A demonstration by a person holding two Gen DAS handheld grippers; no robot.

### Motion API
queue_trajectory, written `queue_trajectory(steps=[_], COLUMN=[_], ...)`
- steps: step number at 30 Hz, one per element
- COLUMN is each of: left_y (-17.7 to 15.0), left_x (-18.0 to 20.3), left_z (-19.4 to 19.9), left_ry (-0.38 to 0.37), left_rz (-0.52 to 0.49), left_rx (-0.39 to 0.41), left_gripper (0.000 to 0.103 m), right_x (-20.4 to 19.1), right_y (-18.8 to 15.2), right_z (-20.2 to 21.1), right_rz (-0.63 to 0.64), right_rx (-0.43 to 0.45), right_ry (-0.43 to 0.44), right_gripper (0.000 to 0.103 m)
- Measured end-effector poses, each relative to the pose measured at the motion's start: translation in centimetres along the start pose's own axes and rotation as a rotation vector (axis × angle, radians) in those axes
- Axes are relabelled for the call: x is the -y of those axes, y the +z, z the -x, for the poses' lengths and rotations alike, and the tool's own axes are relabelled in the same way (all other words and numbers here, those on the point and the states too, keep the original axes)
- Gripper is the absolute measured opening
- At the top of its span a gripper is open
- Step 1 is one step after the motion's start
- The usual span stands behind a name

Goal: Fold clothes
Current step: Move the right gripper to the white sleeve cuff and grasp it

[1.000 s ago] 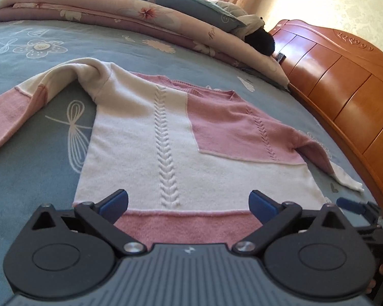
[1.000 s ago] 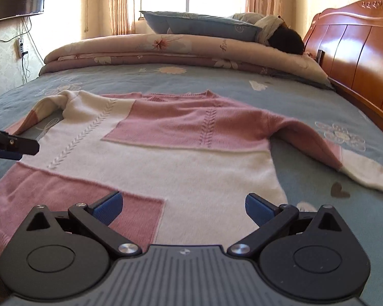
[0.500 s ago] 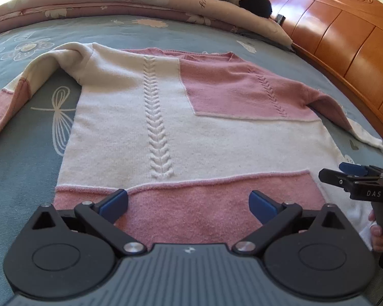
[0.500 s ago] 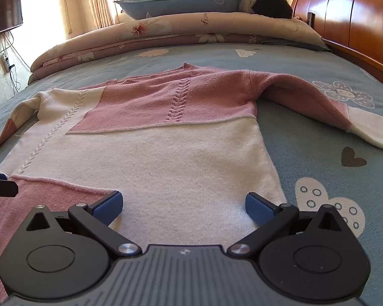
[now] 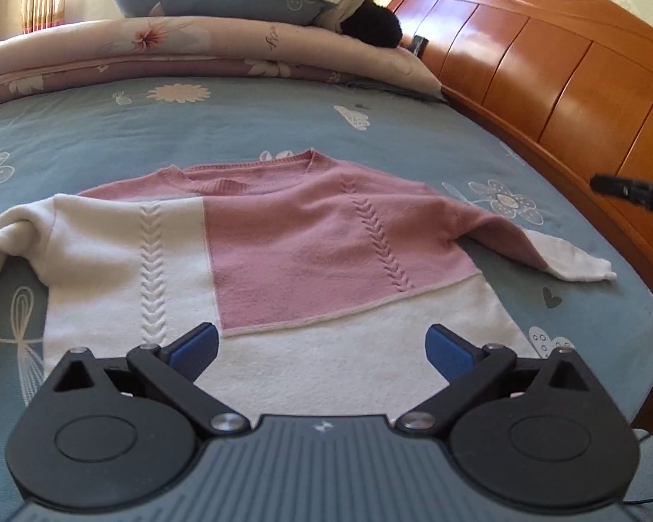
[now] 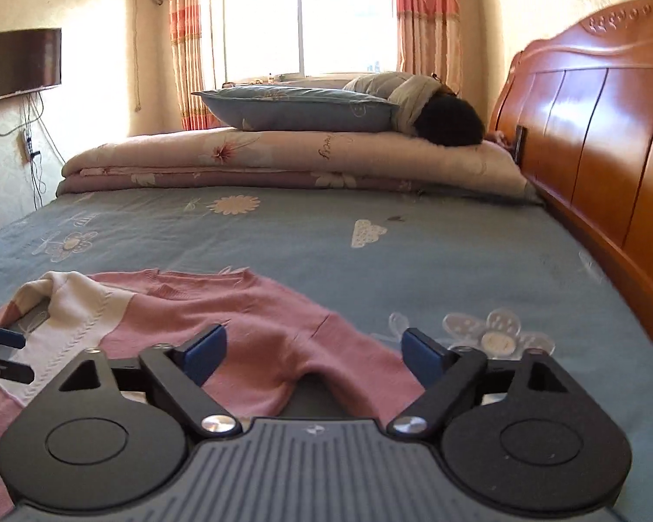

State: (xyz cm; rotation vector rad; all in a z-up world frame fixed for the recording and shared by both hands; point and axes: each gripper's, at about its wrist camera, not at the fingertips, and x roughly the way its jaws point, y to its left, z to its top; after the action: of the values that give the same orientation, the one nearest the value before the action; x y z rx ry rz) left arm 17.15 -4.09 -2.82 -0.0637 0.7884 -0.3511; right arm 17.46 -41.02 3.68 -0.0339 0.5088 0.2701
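Bed (image 5: 283,130) comes first, big and blue with flowers on its cover, and the sweater (image 5: 283,261) lies flat on it, on the near side, well away from the folded quilt (image 6: 283,156) at the far side. Sweater is the landmark for everything else. It is pink and white, front side up, its neck pointing toward the quilt, and nothing on it looks folded yet, so I think the folding is only just starting. Its right sleeve (image 5: 544,252) sticks out to the side toward the wooden headboard (image 5: 566,87), with the white cuff at the end. Its left sleeve (image 5: 8,235) bends away off the other side. My guess is that the next move is to pinch a sleeve and lay it across the body of the sweater, and that needs a claw to come down close to the cloth first. Left gripper (image 5: 322,346) points down over the white lower part of the sweater, its blue fingers (image 5: 193,348) spread wide, with nothing held. Right gripper (image 6: 313,354) points over the pink shoulder, by the armpit where the right sleeve begins; its jaws are closing, yet they are not pressing on the cloth, which lies below them.
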Motion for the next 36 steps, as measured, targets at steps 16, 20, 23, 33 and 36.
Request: queue_trajectory(steps=[16, 20, 23, 33, 36], left_y=[-3.2, -3.4, -3.5, -3.6, -3.6], left_x=[0.5, 0.6, 0.9, 0.9, 0.8], left_z=[-5.7, -5.9, -6.0, -6.0, -6.0], left_ry=[-0.061, -0.057, -0.043, -0.037, -0.039], left_rz=[-0.039, -0.056, -0.079, -0.087, -0.086], left_rx=[-0.094, -0.078, -0.073, -0.065, -0.062], left_gripper=[0.101, 0.102, 0.102, 0.102, 0.102], right_x=[4.7, 5.0, 4.0, 1.6, 0.4], right_y=[-0.6, -1.7, -1.5, 1.2, -0.3], right_z=[-24.1, -25.0, -24.4, -24.2, -26.4], right_rz=[0.144, 0.143, 0.183, 0.387, 0.48], right_rx=[-0.29, -0.303, -0.312, -0.165, -0.189], right_ry=[0.176, 0.212, 0.231, -0.021, -0.079], right_gripper=[0.058, 0.049, 0.011, 0.008, 0.009])
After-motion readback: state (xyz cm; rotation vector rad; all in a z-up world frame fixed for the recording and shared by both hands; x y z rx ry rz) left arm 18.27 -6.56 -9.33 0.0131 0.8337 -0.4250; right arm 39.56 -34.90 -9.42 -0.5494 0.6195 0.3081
